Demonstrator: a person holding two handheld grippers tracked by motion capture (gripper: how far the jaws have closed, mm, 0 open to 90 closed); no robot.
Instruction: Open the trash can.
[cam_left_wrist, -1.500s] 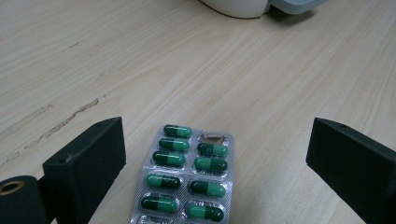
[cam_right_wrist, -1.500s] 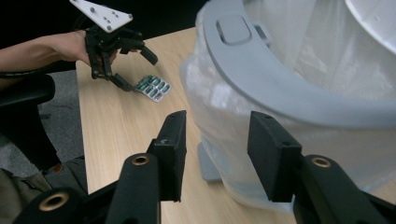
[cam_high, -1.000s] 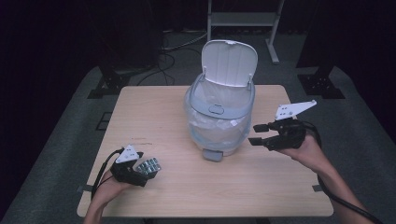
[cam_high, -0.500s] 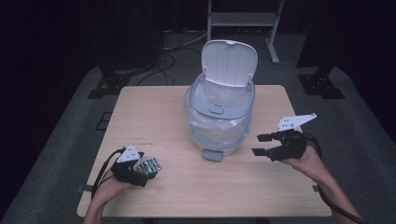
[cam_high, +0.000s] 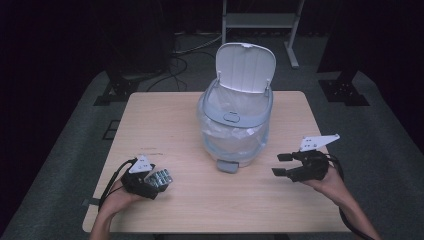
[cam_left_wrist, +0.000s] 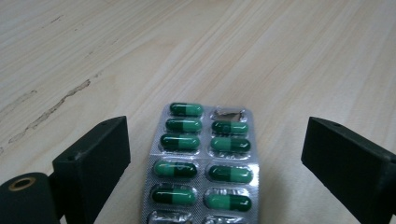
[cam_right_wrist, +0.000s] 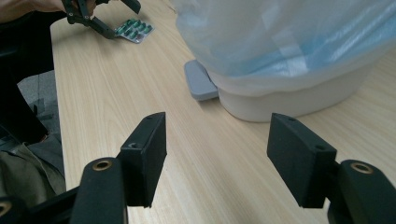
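The blister pack of green capsules lies flat on the wooden table at about eight o'clock from the bin, near my front-left corner. It sits between the jaws of my left gripper. Those jaws have just been closing a little, but in the left gripper view both black pads stand clear of the foil edges, so nothing is gripped yet. I read this as the pick just beginning: the pack is bracketed, and the pinch is not yet made.

The pack's long axis runs straight away from that gripper, down the gap between the jaws. Its far short end points out across the table, toward roughly two o'clock in the high view. Capsules face up in two columns, and one far pocket looks burst and empty.

My right gripper has dropped from beside the bin to just over the tabletop at the bin's four o'clock. Its jaws have just been opening and hold nothing; they stand wide, aimed at the grey foot pedal. The white pedal bin stands mid-table with its lid up and a clear liner in place. So I judge the bin ready to receive the pack.
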